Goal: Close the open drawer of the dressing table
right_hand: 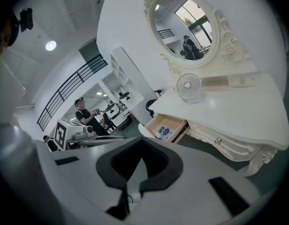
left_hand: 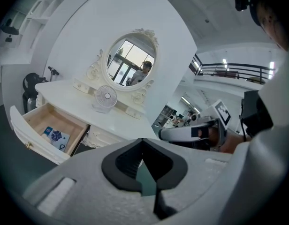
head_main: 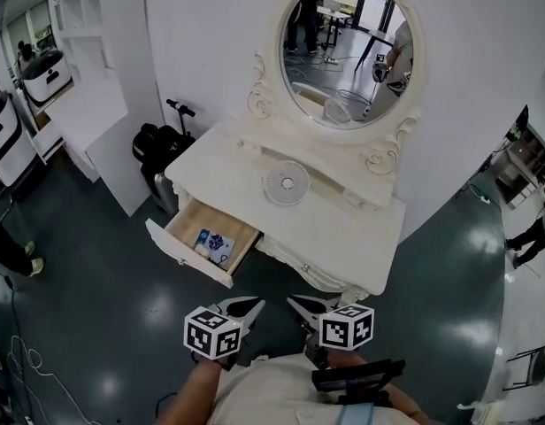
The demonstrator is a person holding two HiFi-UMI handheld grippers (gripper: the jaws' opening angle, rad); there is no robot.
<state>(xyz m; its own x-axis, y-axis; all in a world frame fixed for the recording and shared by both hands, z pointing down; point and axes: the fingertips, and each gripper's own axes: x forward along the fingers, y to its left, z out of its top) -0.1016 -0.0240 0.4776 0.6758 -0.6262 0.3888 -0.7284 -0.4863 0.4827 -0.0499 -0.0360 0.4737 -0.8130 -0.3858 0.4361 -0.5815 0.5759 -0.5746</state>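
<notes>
A dark, glossy floor [head_main: 104,273] spreads out under the white dressing table [head_main: 343,228]. The table has a smooth top with a curved front and carved scrollwork along its lower edge, and it stands against a plain white wall.

At the back of the table rises a large oval mirror in an ornate white moulded frame [head_main: 348,47].

The table's rectangular drawer [head_main: 195,259] is at the left end of the front and is pulled well out. It has a white front panel and a pale bare-wood inside.

Just left of the table, a lumpy black bag [head_main: 157,144] sits on the floor.

Near the middle of the table top, in front of the mirror, stands a small round white fan with a fine radial grille [head_main: 287,184].

The left gripper [head_main: 253,305], grey with a black-and-white marker cube, hangs in front of the table, well apart from the drawer. Its black-padded jaws are closed tip to tip on nothing. The right gripper [head_main: 295,305] is just beside it, also in front of the table, and it too is closed and empty.

Inside the drawer lies a flat blue-and-white packet [head_main: 215,244]. A small round knob [left_hand: 28,145] sits on the drawer's front panel.
</notes>
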